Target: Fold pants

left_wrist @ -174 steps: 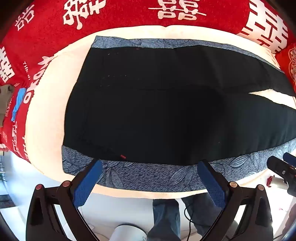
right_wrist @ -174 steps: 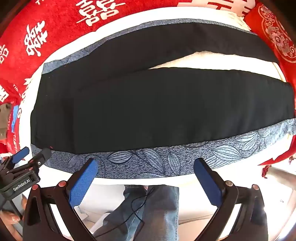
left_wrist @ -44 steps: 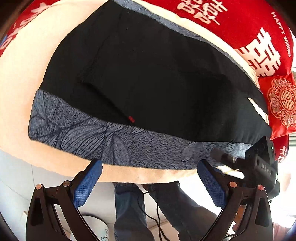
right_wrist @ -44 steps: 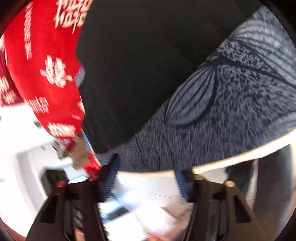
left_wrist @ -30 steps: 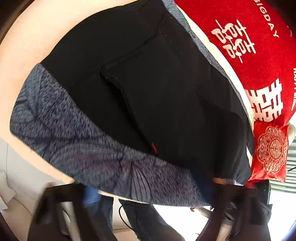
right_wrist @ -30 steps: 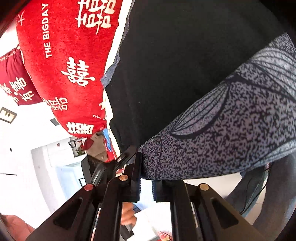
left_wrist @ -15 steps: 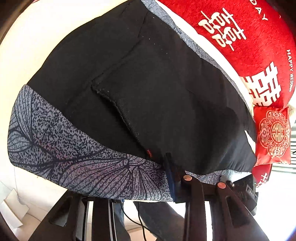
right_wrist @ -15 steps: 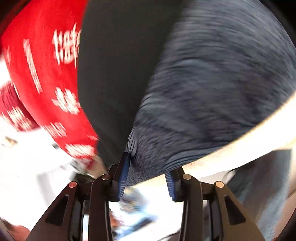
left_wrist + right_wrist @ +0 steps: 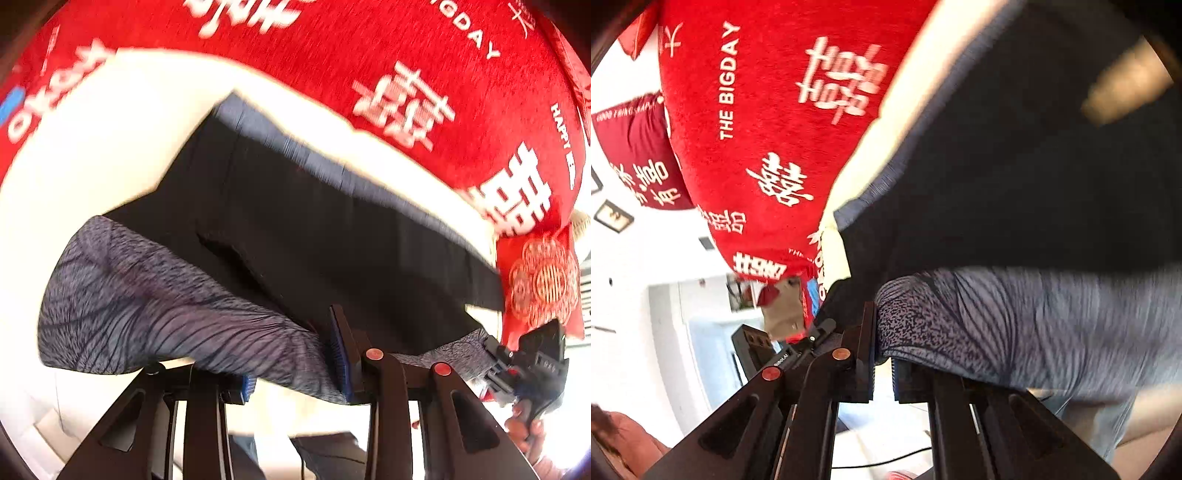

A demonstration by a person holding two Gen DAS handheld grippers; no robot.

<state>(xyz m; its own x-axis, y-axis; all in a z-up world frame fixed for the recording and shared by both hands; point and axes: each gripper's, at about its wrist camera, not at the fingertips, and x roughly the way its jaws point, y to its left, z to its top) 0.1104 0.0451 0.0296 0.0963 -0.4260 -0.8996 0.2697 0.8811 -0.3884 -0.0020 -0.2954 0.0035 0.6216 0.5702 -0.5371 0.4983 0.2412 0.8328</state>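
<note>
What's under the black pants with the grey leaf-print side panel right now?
A cream cushion shows beyond the black pants with grey leaf-print panel; a red printed blanket lies behind. The surface directly beneath is covered.

We can read "THE BIGDAY" in white letters on the red cover point(image 9: 768, 122), at the upper left of the right wrist view. White Chinese signs stand on it too. In the left wrist view the same red cover point(image 9: 369, 48) shows "GDAY" at the upper right and "HAPPY" at the right edge. A dark red cloth point(image 9: 639, 158) at the left also bears white Chinese signs.
</note>
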